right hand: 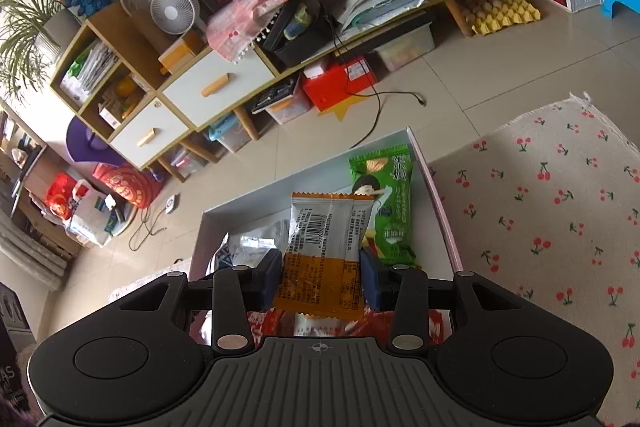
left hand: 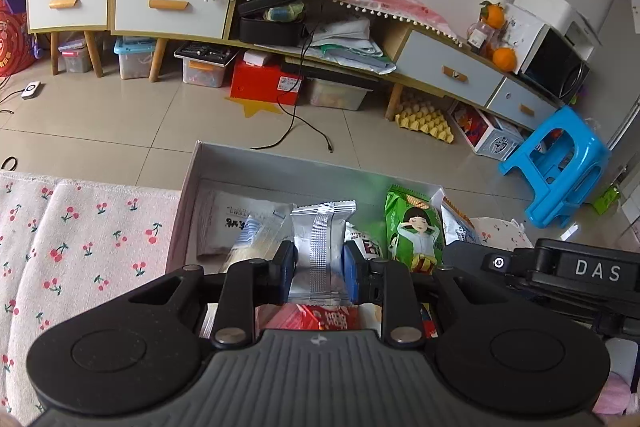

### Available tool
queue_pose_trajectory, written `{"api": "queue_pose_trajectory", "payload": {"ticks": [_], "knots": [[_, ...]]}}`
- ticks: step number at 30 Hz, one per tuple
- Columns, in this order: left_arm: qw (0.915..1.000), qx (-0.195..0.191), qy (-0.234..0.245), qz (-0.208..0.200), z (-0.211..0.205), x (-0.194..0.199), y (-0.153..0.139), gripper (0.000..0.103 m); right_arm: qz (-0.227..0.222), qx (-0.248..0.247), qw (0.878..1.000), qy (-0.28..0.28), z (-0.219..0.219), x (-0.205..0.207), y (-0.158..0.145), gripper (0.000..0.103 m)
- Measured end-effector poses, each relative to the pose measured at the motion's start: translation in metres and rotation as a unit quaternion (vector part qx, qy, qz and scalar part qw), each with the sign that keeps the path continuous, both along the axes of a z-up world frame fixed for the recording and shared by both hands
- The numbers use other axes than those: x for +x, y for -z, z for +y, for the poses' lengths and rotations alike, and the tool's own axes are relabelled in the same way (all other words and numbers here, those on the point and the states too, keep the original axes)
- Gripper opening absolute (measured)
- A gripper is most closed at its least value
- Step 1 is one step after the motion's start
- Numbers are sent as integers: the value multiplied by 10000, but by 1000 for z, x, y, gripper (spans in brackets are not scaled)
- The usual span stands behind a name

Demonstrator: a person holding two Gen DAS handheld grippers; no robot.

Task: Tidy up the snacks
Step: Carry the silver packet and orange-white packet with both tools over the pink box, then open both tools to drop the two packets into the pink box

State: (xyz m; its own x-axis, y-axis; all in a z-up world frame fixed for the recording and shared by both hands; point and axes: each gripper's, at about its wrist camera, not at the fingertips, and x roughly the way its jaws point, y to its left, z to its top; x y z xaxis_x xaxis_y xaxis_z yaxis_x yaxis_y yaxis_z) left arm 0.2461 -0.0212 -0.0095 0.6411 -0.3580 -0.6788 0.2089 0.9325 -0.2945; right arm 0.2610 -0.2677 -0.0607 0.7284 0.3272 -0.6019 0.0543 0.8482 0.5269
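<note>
My left gripper is shut on a silver snack packet, held upright over a white open box. My right gripper is shut on an orange and silver snack packet over the same box. A green snack packet with a cartoon girl lies in the box; it also shows in the right wrist view. Red packets lie under the left gripper. White packets lie in the box's left part. The right gripper's body shows at the right of the left wrist view.
The box sits between parts of a cherry-print cloth. Beyond is a tiled floor with a black cable, a long cabinet with drawers, storage bins, a red box and a blue stool.
</note>
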Motion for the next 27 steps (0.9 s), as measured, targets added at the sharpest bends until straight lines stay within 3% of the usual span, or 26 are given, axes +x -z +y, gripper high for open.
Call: {"api": "queue_pose_trajectory", "payload": {"ticks": [12,14,16,18,27], "knots": [[9996,-81,268,-9,-6,16,11,26,-57,222,9997,33,-1,35,11,43],[9997,-133,221,-24,-4,16,12,36,-62,210,9998,4,-1,35,10,44],[9997,-187,133,-13,-3,16,12,51,-42,193,9998,-3,-1,35,9,52],[9997,-200,121,2,-2,15,11,51,-30,175,9998,40,-2,33,7,61],[9997,-235,75,8,1,3,0,57,8,57,9999,99,-7,15,0,64]]}}
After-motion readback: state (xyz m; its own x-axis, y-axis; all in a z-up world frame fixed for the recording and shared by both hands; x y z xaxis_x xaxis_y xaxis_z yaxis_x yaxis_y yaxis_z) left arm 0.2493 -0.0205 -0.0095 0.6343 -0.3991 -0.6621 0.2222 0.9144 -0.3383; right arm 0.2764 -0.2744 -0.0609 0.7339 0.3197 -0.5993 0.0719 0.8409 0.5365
